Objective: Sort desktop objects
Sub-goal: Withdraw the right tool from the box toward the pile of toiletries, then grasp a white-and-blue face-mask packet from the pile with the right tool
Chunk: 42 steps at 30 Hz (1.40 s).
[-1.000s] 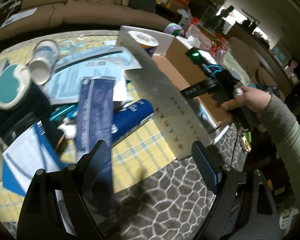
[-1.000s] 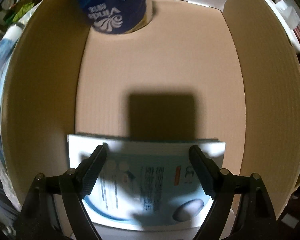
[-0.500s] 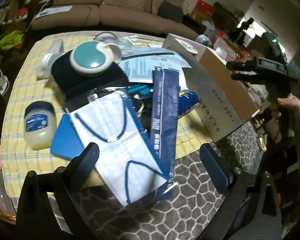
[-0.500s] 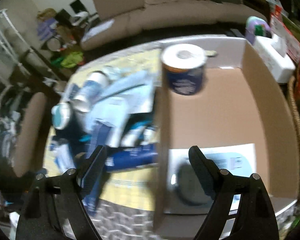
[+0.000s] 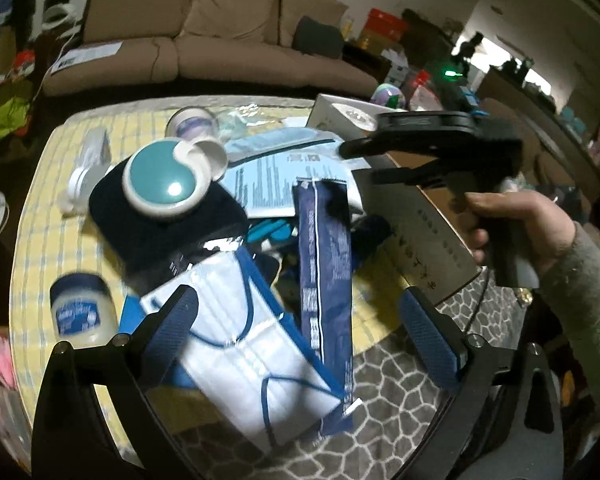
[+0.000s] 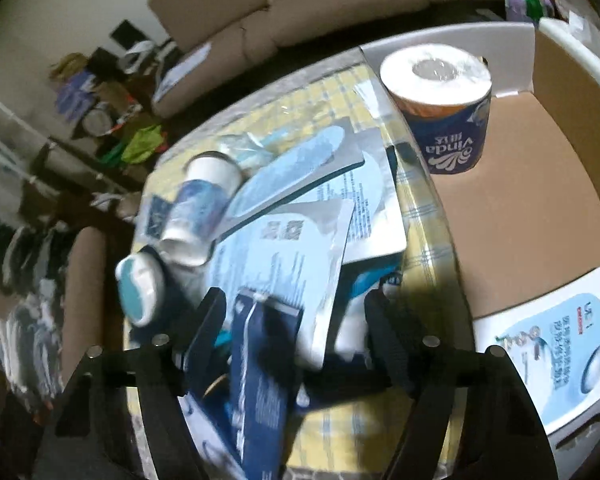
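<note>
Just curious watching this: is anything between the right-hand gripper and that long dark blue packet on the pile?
Nothing visible. The open right gripper hangs directly over the long dark blue packet, which lies on top of the pile, uncovered.

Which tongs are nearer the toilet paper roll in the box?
Right. The right tongs hang over the table clutter beside the box, the toilet paper roll just ahead; the left tongs sit at the table's near edge.
</note>
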{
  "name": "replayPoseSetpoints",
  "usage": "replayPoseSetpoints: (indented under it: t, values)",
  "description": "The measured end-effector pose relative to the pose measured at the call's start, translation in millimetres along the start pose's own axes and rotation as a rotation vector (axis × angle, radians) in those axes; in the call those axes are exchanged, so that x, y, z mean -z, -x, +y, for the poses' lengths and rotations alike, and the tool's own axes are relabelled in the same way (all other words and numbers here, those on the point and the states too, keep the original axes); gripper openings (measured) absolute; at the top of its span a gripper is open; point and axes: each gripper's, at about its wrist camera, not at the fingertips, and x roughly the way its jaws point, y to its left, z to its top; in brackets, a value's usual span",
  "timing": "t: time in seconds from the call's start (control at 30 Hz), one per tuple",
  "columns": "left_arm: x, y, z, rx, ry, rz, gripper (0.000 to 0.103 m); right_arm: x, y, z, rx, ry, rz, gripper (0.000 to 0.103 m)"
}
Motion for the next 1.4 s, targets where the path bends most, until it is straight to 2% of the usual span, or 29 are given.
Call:
replayPoseSetpoints:
  t: [0.1,0.2,0.3,0.43,0.6,0.7,0.8,0.93,1.03,1.07,1.1,1.13,1.17,1.23,1.4]
  values:
    - [-7.4,-12.2,-5.4,0.004,-0.037,0.002,0.101,-5.9,-15.1,1.7,0.005,-0.009,0.007,0.073]
    - [-15.4,-24.2,-11.2,0.012,-0.075,0.0,0.101,-8.2,-26.1,2.6,-0.026,-0.031,0.024,0.058]
    - [-28.3,-36.1,-20.2,0.006,-0.146,-0.011,0.101,-8.8,-24.1,0.8,-0.047,-0.028,0.018,0.049]
    - [-49.0,-51.5,-27.8,-0.018,-0.212,-0.025,0.101,-9.4,-11.1,-5.3,-0.162,-0.055,0.018,0.045]
    - [-72.7,-65.6,-30.9,0.001,-0.216,-0.043,0.101,-9.6,6.5,6.9,-0.283,-0.048,0.017,0.045]
    - [-78.5,-72.3,-32.2,0.021,-0.2,-0.042,0.101,-9.9,11.9,20.4,-0.362,-0.041,0.026,0.045]
    - [-80.9,-83.0,-31.5,0.003,-0.178,-0.023,0.1,-9.3,12.3,33.2,-0.44,-0.051,0.041,0.046]
    - [-83.8,-87.1,-19.1,0.014,-0.101,-0.02,0.084,-9.1,6.3,42.8,-0.56,-0.1,0.065,0.046]
    - [-87.4,-85.8,-8.6,0.016,-0.063,-0.015,0.08,-8.2,1.6,46.6,-0.635,-0.129,0.082,0.046]
    - [-87.1,-84.9,-6.7,0.018,-0.052,-0.012,0.079,-8.2,1.5,48.8,-0.646,-0.128,0.079,0.046]
    - [-86.6,-82.7,-2.2,0.022,-0.036,-0.009,0.073,-9.0,1.3,50.0,-0.66,-0.13,0.082,0.046]
    - [-85.7,-78.9,5.0,0.037,-0.006,-0.007,0.059,-7.9,-0.9,51.7,-0.681,-0.14,0.096,0.046]
    - [-84.7,-74.7,12.3,0.055,0.021,-0.01,0.055,-6.2,-3.2,52.4,-0.69,-0.145,0.108,0.046]
    - [-80.7,-64.9,28.2,0.066,0.066,-0.019,0.055,-4.3,-5.1,56.2,-0.696,-0.134,0.114,0.046]
    - [-67.1,-43.5,58.2,0.012,0.113,-0.04,0.055,2.0,-6.2,59.5,-0.653,-0.091,0.112,0.049]
